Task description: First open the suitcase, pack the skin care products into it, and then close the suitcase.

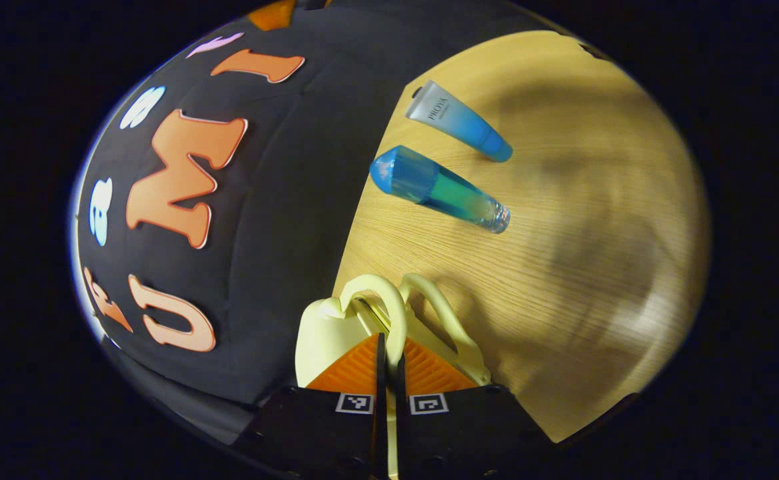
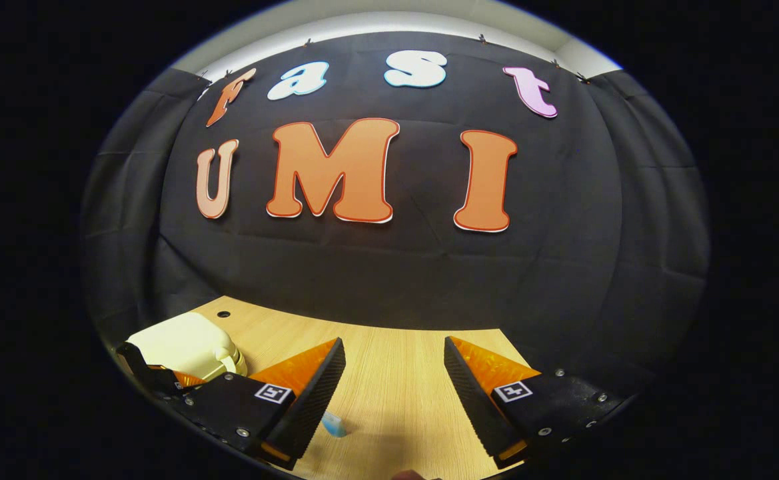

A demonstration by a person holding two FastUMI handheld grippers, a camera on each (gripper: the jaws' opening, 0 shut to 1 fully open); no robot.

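Wood-grain desk (image 1: pixel 562 267) meets the black booth wall. My left claw (image 1: pixel 389 347) is clamped on one pale yellow handle (image 1: pixel 379 300) of the little suitcase (image 1: pixel 326 333) at the desk's edge. Beyond it lie a blue bottle (image 1: pixel 439 189) and a blue-tipped tube (image 1: pixel 459 121), near each other. My right claw (image 2: pixel 394 363) hangs with fingers apart above bare desk.

A recording booth: black cloth wall (image 2: pixel 389 267) behind wooden table (image 2: pixel 396 373).
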